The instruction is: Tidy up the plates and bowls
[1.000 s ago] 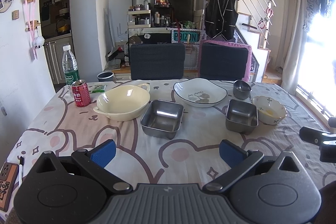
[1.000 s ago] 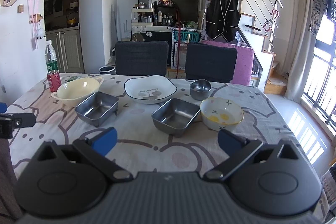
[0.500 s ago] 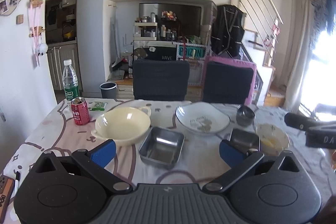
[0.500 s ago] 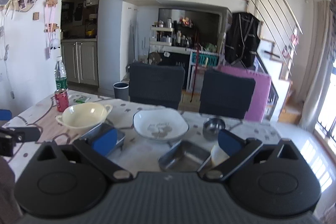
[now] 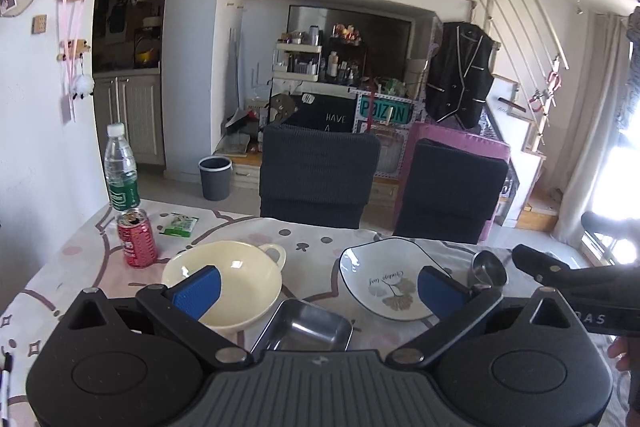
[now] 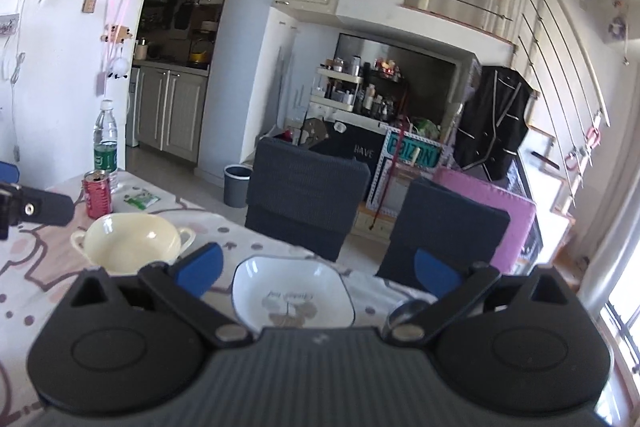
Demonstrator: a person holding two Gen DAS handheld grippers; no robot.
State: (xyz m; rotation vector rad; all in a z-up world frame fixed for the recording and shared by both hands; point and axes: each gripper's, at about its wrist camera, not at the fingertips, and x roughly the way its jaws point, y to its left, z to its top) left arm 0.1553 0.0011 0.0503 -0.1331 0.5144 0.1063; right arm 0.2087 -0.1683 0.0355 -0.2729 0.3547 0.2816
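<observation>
Cream bowl (image 5: 222,285), white plate (image 5: 388,277) and steel tray (image 5: 306,325) sit apart on the table (image 5: 60,279), unstacked; left hand-held gripper (image 5: 316,287) and right hand-held gripper (image 6: 316,265) hover wide, empty, presumably choosing.

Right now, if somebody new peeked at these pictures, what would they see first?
Probably the big cream-yellow bowl with two little handles, sitting on the cartoon-print tablecloth just past the open left gripper. Beside it to the right is the white squarish plate with a dark rim and a leaf drawing, and a shiny steel square tray lies nearest. At the far left a red soda can stands in front of a clear water bottle with a green label.
</observation>
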